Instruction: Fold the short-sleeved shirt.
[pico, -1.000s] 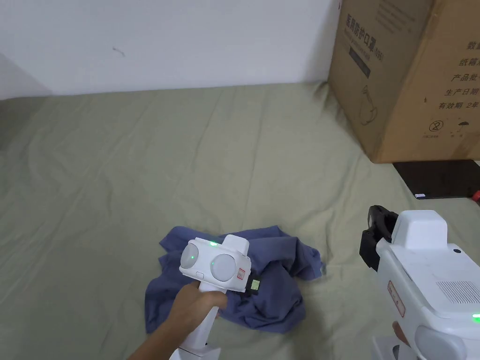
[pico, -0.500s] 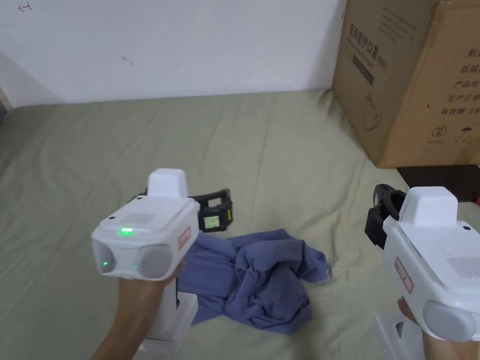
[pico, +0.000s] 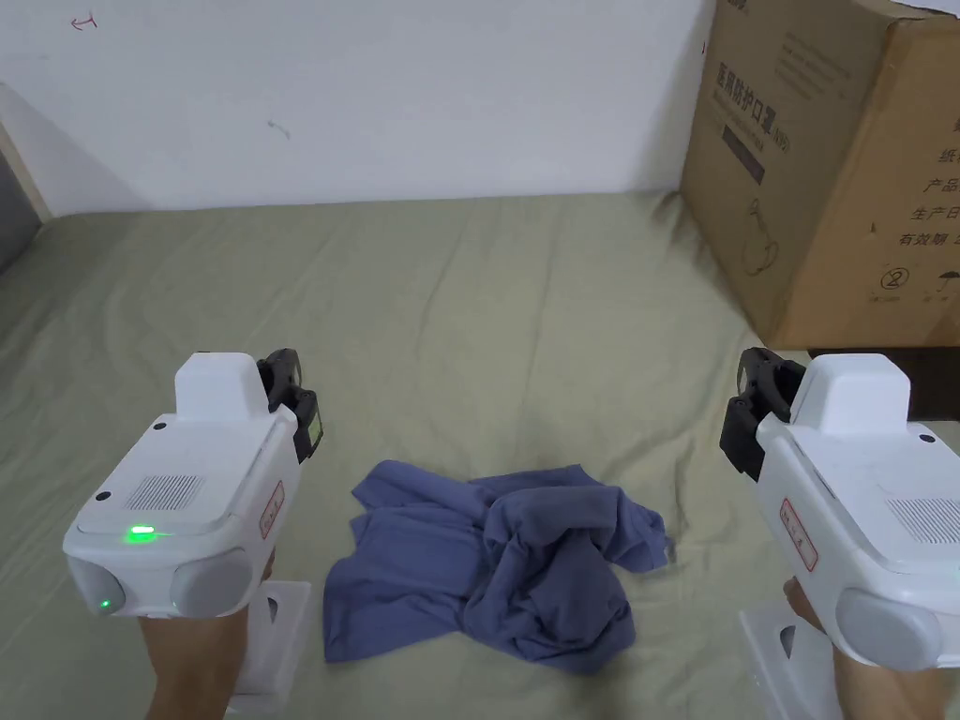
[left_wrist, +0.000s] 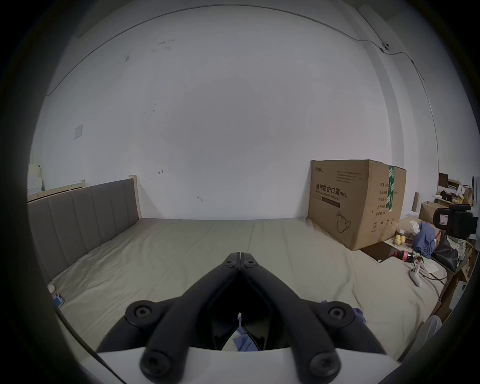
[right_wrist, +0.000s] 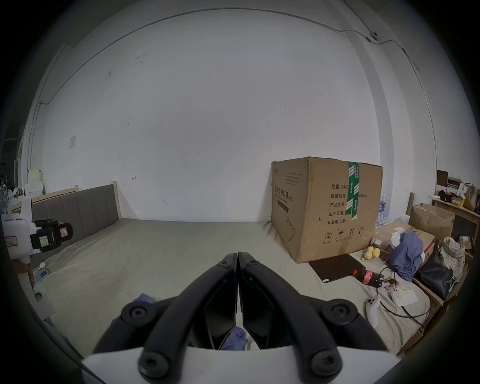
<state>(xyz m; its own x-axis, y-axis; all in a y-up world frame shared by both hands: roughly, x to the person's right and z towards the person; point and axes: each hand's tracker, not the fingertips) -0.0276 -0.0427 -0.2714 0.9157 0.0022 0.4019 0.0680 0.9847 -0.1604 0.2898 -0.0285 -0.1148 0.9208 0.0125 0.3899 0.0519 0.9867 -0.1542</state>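
The short-sleeved shirt (pico: 497, 562) — blue, crumpled into a loose heap — lies on the olive-green bed sheet (pico: 469, 309) near the front edge of the bed, between the two grippers and touched by neither. The left gripper (pico: 298, 412) is held up above the sheet to the shirt's left, the right gripper (pico: 757, 405) to its right, well apart from each other. In each gripper view the black jaws meet at their tips with nothing between them, so the left gripper (left_wrist: 240, 262) and the right gripper (right_wrist: 237, 257) are both closed and empty. Bits of blue cloth (right_wrist: 235, 337) show beneath the jaws. A large cardboard box (pico: 834, 169) stands on the far right of the bed against the white wall (pico: 375, 94) — a grey headboard (left_wrist: 83, 220) closes the left end.
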